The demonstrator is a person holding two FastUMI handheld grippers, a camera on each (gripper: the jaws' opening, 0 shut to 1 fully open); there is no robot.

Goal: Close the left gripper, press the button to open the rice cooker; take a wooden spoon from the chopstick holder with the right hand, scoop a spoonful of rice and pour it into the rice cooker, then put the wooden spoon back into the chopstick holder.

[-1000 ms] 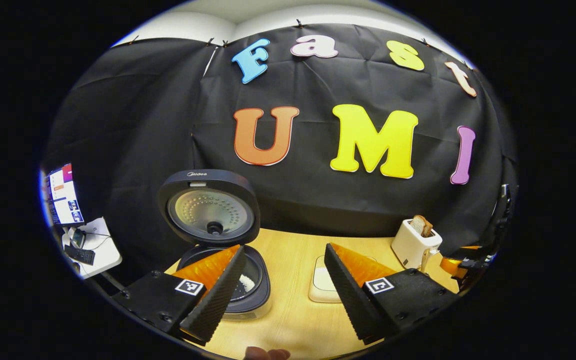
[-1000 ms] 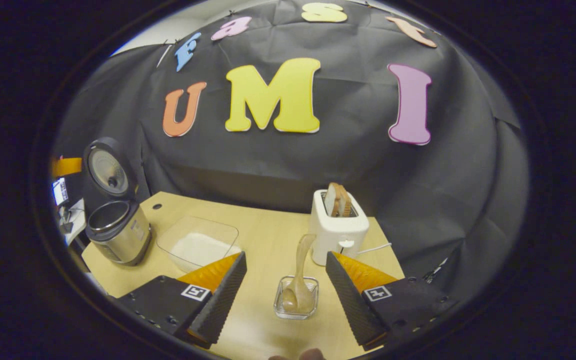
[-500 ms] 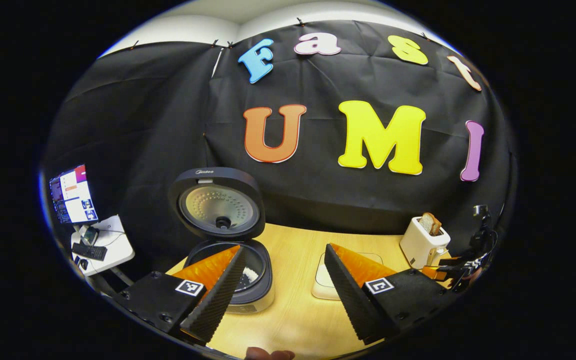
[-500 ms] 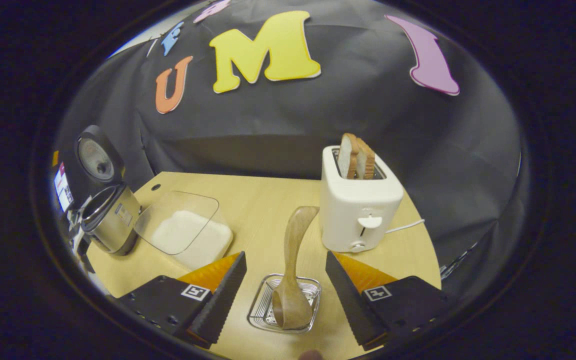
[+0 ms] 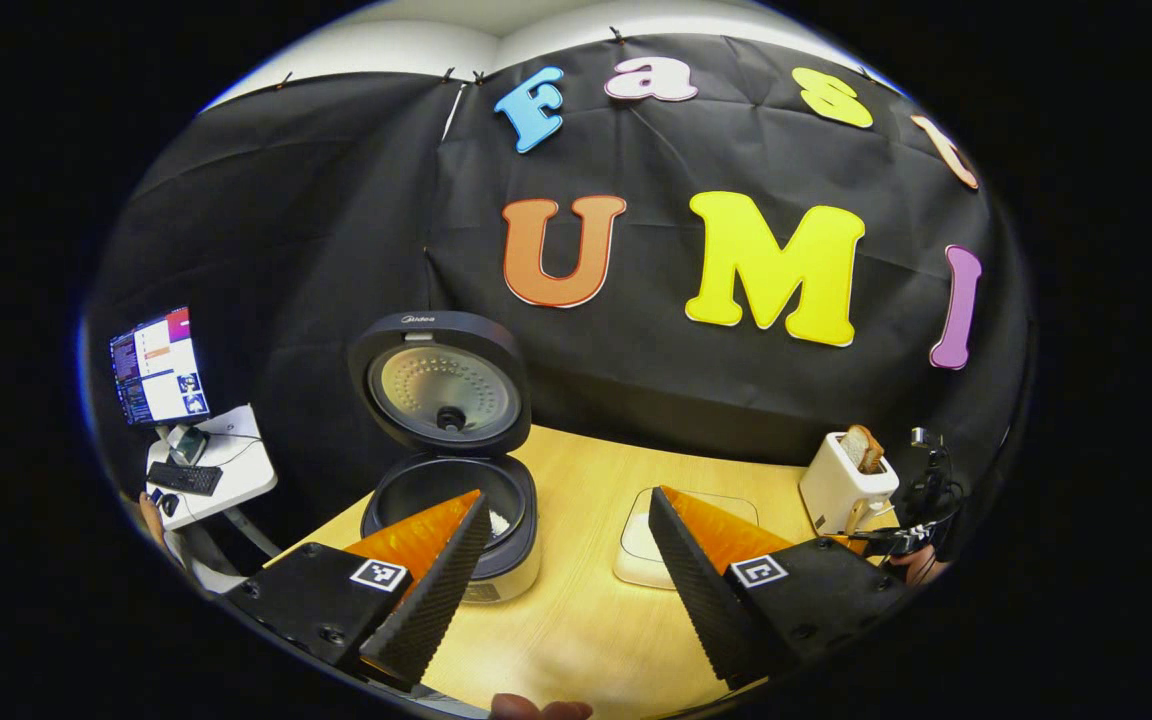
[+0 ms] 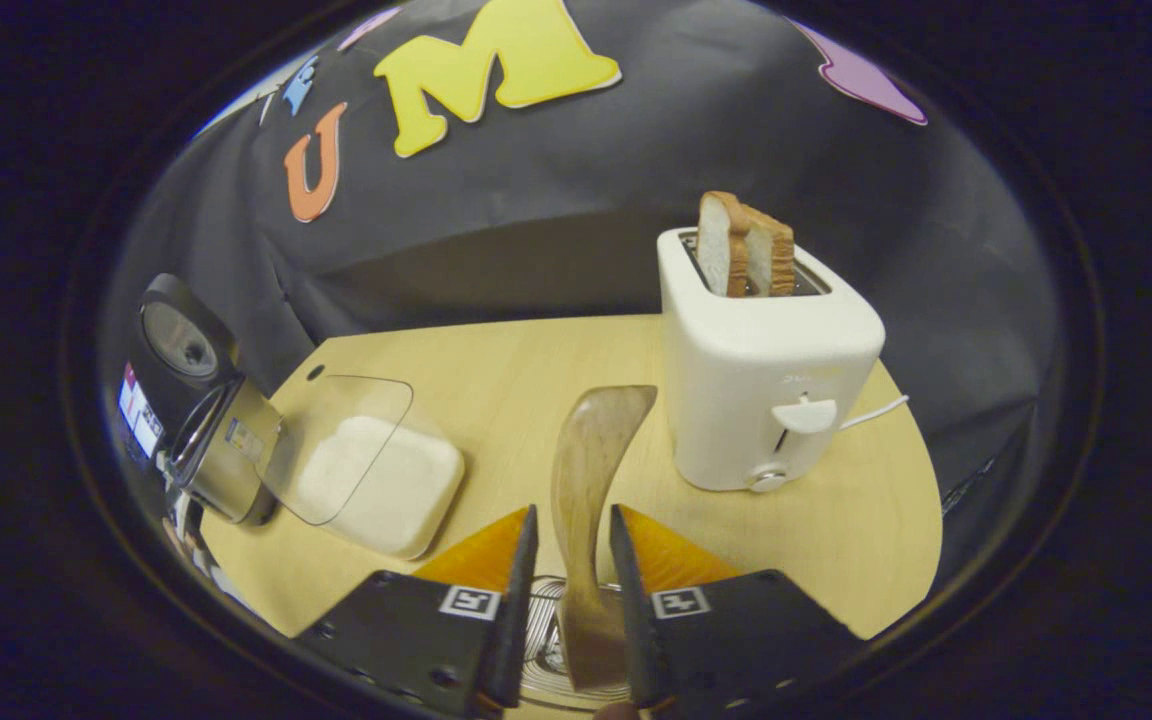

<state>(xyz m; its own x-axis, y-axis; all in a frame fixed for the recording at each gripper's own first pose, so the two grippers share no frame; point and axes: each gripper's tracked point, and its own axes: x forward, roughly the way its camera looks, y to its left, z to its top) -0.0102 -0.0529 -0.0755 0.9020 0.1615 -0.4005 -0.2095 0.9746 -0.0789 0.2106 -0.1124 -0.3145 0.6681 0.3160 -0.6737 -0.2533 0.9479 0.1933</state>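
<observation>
Wooden spoon (image 6: 586, 480) upright in chopstick holder (image 6: 546, 640), pinched by right hand-held gripper (image 6: 568, 620); left hand-held gripper (image 5: 566, 590) spread w/ nothing between.

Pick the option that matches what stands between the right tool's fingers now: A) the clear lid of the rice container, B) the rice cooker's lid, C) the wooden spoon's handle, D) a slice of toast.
C: in the right gripper view the right tool has its fingers drawn in on either side of the wooden spoon, which stands up out of the wire chopstick holder.
</observation>
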